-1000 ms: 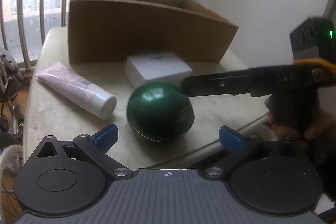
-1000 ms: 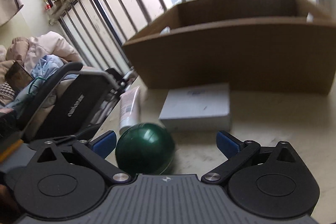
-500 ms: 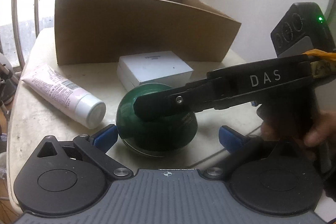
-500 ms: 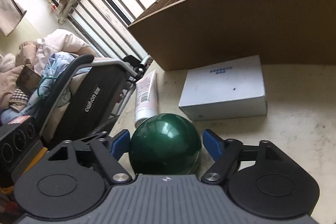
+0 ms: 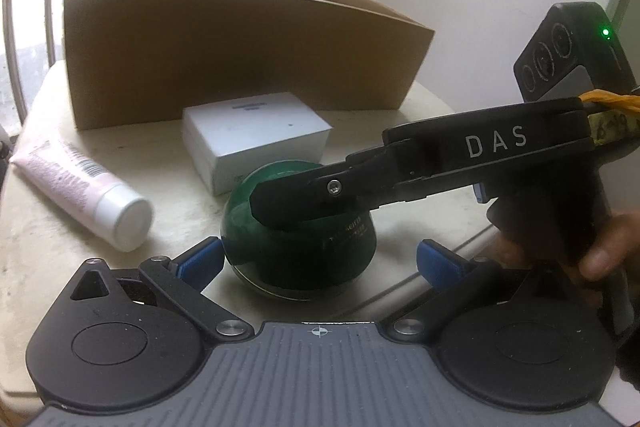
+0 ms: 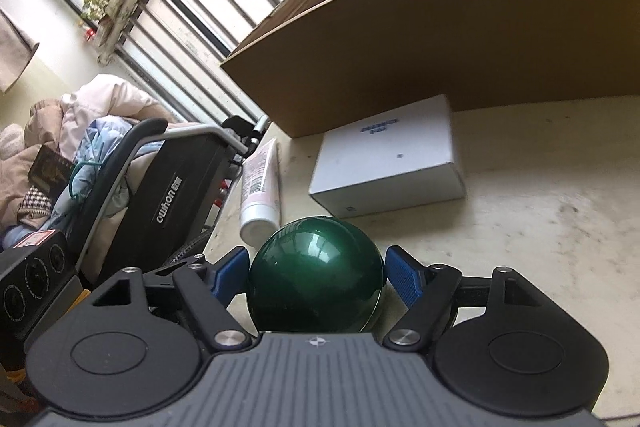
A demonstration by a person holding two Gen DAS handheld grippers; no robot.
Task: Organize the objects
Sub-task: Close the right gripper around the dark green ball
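— Where is the green ball [image 6: 316, 273] kept now?
— Low on the table [image 6: 540, 227], clamped between the right gripper [image 6: 316, 269] pads so that it cannot roll.
— And the left gripper [image 5: 318, 259]?
— Spread wide, nothing held. The cardboard box [image 5: 240, 55] is left open-topped behind the white box [image 5: 256, 131], probably for receiving items.
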